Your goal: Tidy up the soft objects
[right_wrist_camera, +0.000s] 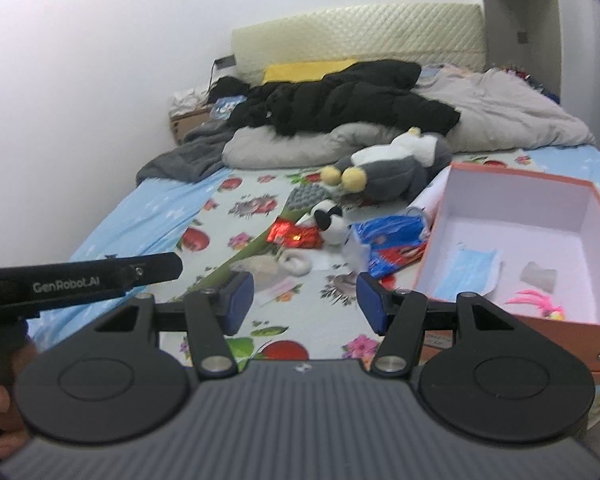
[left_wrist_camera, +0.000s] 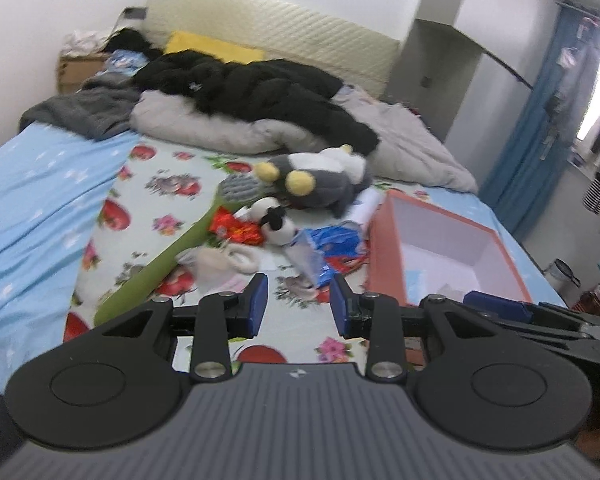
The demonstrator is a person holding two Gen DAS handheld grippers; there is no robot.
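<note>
Soft toys lie on the flowered bed sheet [left_wrist_camera: 148, 208]: a grey penguin plush [left_wrist_camera: 320, 180] [right_wrist_camera: 388, 172], a small white-and-black panda plush [left_wrist_camera: 274, 222] [right_wrist_camera: 330, 220], a long green plush with a grey head [left_wrist_camera: 172, 248] [right_wrist_camera: 296, 200], and a small white fluffy item [left_wrist_camera: 242, 260] [right_wrist_camera: 296, 264]. An open orange box [left_wrist_camera: 384, 256] [right_wrist_camera: 512, 240] stands at the right; it holds a blue face mask [right_wrist_camera: 466, 268] and a pink toy [right_wrist_camera: 540, 304]. My left gripper [left_wrist_camera: 298, 302] is open and empty above the sheet, short of the pile. My right gripper [right_wrist_camera: 306, 302] is open and empty, next to the box.
Red [right_wrist_camera: 296, 236] and blue [left_wrist_camera: 332, 248] [right_wrist_camera: 392, 240] snack wrappers lie among the toys. A black jacket [left_wrist_camera: 260, 88] and grey duvet [left_wrist_camera: 400, 140] are heaped at the bed's head. A blue sheet [left_wrist_camera: 40, 200] covers the left side. The left gripper's body [right_wrist_camera: 80, 280] shows at left in the right wrist view.
</note>
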